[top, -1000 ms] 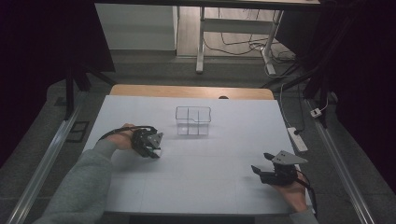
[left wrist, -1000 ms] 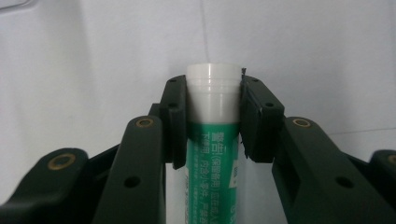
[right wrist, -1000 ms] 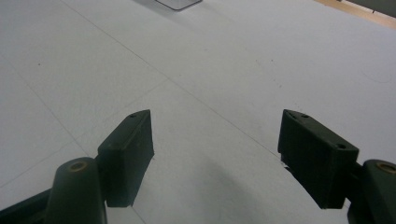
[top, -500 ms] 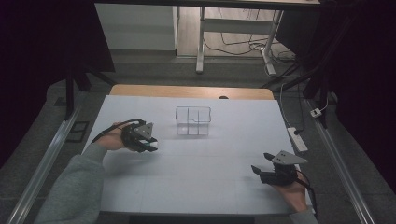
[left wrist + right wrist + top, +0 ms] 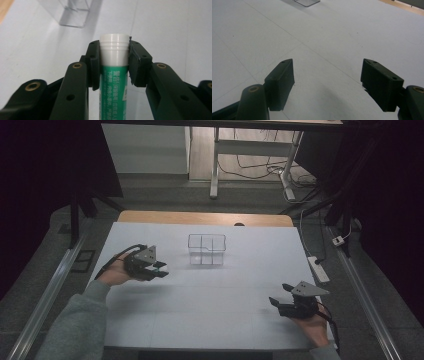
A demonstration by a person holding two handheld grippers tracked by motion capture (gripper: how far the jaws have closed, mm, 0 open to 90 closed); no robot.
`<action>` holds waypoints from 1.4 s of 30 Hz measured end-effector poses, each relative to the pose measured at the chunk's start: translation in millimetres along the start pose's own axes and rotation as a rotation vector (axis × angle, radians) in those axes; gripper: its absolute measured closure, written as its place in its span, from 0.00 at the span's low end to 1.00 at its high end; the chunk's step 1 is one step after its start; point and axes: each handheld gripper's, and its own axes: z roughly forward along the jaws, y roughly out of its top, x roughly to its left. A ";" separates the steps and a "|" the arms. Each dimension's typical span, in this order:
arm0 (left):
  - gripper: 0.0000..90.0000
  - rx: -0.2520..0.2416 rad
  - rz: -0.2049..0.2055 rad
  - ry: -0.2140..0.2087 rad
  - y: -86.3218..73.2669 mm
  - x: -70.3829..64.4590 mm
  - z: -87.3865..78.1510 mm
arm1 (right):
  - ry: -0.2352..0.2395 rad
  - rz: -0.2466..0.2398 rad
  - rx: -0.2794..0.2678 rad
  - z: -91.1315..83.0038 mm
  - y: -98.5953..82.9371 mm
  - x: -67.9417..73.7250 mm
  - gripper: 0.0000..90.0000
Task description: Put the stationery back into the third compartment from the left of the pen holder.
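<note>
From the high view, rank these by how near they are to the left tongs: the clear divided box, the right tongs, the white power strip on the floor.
1. Clear divided box: just right of the left tongs, toward the table's far side.
2. Right tongs: across the table, near its front right corner.
3. White power strip: on the floor beyond the table's right edge.

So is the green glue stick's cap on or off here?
On. The white cap sits on the green glue stick, pinched between the left tongs.
</note>
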 end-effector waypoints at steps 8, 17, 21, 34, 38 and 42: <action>0.72 -0.048 -0.054 0.043 1.6 -9.1 -3.4 | 0.001 0.000 0.001 0.2 0.2 -0.2 0.30; 0.72 -0.132 -0.136 0.100 5.4 -13.1 -12.3 | -0.004 -0.003 0.002 0.3 0.3 0.2 0.30; 0.72 -0.163 -0.154 0.127 7.5 -14.5 -16.2 | -0.004 -0.004 0.001 0.8 0.3 -0.1 0.30; 0.72 -0.256 -0.217 0.185 7.1 -15.9 -23.0 | -0.012 -0.004 0.004 0.2 0.9 0.1 0.30; 0.72 -0.263 -0.233 0.195 8.0 -15.4 -22.7 | -0.010 -0.004 0.004 0.4 1.0 0.3 0.30; 0.72 -0.283 -0.238 0.198 12.2 -15.1 -22.8 | -0.010 -0.003 0.003 0.4 1.2 0.1 0.30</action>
